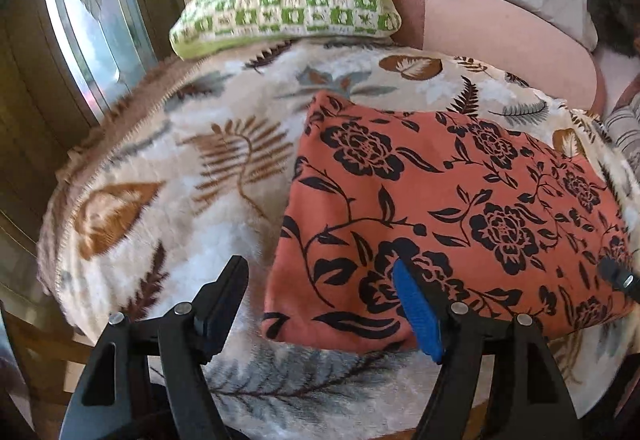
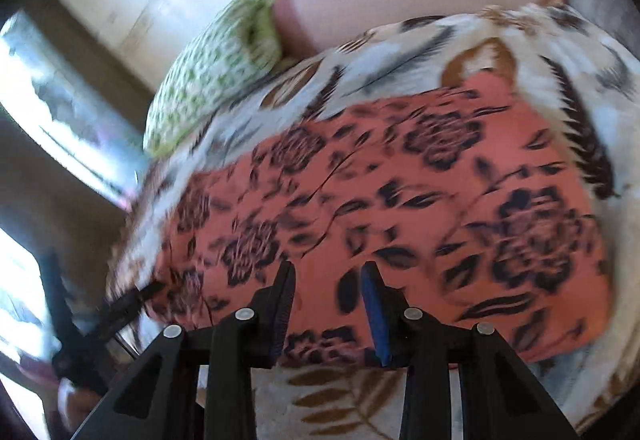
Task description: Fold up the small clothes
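The leaf-print fleece blanket (image 1: 224,160) is the soft bed of everything here, so nothing under your work gives a firm edge to press against. On it, ahead of both pairs of fingers, lies the orange floral garment (image 1: 440,200), already doubled into a rough rectangle. Judge it as light, limp and thin: it will sag from any single hold and the layers may slide apart, so take it at the near corners or along the near folded edge, pinching every layer together.

Your left gripper (image 1: 320,280) stands wide open and holds nothing; the garment's near left corner lies between its fingers, with the blue-padded finger (image 1: 416,308) over the cloth and the other over bare blanket. No pinch shows yet.

Your right gripper (image 2: 326,280) is narrower, about a third open, and hangs over the garment's near edge. The view is blurred, but no cloth appears pinched between the fingers, so treat it as empty.

Beyond the garment, past the fingertips, sits a green checked cushion (image 1: 288,4), clear of the work.
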Demonstrator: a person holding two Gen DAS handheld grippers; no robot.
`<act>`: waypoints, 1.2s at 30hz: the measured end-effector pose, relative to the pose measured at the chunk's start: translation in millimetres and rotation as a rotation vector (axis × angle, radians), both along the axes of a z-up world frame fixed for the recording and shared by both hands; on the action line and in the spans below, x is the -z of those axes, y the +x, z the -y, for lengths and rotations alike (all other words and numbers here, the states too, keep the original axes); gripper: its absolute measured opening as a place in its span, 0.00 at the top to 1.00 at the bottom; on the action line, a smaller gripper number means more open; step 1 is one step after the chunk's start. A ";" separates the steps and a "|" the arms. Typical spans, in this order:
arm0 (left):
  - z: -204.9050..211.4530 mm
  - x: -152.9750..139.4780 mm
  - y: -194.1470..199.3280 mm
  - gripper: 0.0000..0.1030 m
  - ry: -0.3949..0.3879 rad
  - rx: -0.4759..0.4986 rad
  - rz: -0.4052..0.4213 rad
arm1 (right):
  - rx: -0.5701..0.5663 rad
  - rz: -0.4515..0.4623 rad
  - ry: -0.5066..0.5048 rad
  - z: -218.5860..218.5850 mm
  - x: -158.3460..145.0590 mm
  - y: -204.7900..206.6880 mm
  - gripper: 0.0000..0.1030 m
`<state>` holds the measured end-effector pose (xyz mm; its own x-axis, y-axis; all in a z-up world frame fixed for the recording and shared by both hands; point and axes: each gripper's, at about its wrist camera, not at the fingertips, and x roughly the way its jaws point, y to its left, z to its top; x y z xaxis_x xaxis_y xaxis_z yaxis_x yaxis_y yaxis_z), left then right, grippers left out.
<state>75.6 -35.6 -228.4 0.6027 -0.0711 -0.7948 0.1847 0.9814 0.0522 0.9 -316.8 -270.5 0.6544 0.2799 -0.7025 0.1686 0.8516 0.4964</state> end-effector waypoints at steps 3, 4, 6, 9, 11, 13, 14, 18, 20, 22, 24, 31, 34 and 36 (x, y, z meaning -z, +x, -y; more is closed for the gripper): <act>-1.5 -4.3 -4.7 0.27 0.022 0.000 0.033 | -0.055 -0.092 -0.031 -16.7 28.6 7.9 0.63; -1.0 -5.8 -5.7 0.27 0.027 0.002 0.039 | -0.060 -0.118 -0.038 -20.4 41.3 9.8 0.63; 0.7 -8.4 -7.5 0.27 0.037 0.009 0.053 | -0.060 -0.069 -0.038 -20.1 43.7 6.2 0.63; 4.6 -13.1 -9.6 0.27 0.045 0.017 0.072 | -0.070 -0.082 -0.011 -16.8 45.1 8.2 0.63; 6.4 -15.6 -11.5 0.27 0.045 0.019 0.080 | -0.071 -0.082 -0.003 -13.6 43.0 5.0 0.63; 7.8 -18.1 -13.6 0.27 0.048 0.022 0.088 | -0.075 -0.072 -0.018 -16.2 43.4 4.5 0.63; 8.2 -18.6 -14.3 0.27 0.049 0.023 0.090 | -0.077 -0.066 -0.026 -16.6 42.3 2.4 0.63; 10.0 -21.0 -16.7 0.27 0.051 0.024 0.096 | -0.076 -0.052 -0.028 -16.4 40.2 -2.9 0.63; 12.0 -21.9 -17.6 0.27 0.051 0.027 0.096 | -0.076 -0.052 -0.023 -15.7 40.3 -3.6 0.63; 14.3 -22.8 -18.3 0.27 0.056 0.031 0.098 | -0.077 -0.051 -0.016 -14.6 40.8 -4.2 0.63; 16.3 -24.2 -19.4 0.27 0.059 0.036 0.102 | -0.074 -0.055 -0.003 -13.2 39.5 -4.2 0.64; 19.6 -27.0 -18.4 0.27 0.063 0.039 0.103 | -0.028 -0.031 0.079 11.5 22.2 -19.4 0.64; 22.9 -26.8 -18.0 0.27 0.061 0.047 0.101 | 0.008 0.002 -0.013 23.0 7.0 -28.1 0.64; 26.2 -25.7 -17.6 0.27 0.063 0.051 0.099 | 0.048 0.011 -0.032 36.4 1.7 -32.1 0.64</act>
<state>58.0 -61.8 -202.8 0.6751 -0.0552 -0.7357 0.2252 0.9650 0.1343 -31.2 -353.2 -272.1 0.6741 0.2255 -0.7034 0.2040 0.8584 0.4707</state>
